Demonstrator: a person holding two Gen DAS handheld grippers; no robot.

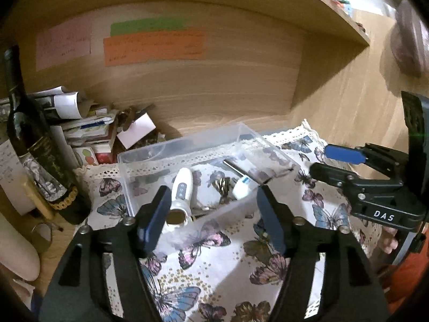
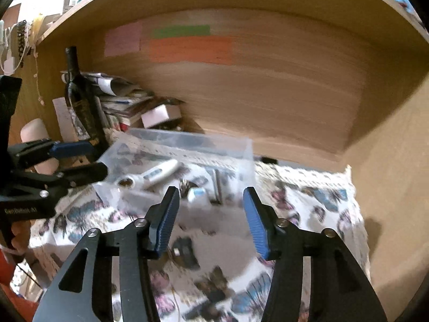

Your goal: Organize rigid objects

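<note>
A clear plastic box (image 1: 150, 155) stands on the butterfly-print cloth (image 1: 214, 244) and holds a white handheld device (image 1: 182, 187), a small white-and-blue device (image 1: 242, 186), a dark metal clip (image 1: 222, 185) and a thin metal tool (image 1: 236, 165). My left gripper (image 1: 214, 209) is open and empty just in front of the box. My right gripper (image 2: 211, 214) is open and empty over the cloth, near the box (image 2: 203, 142). It shows at the right of the left wrist view (image 1: 319, 158). A small dark object (image 2: 185, 252) lies on the cloth below it.
A dark wine bottle (image 1: 32, 145) stands left of the box, with a pile of papers and small boxes (image 1: 91, 128) behind it. The wooden back wall carries coloured paper notes (image 1: 152, 45). A wooden side panel (image 2: 388, 187) closes the right.
</note>
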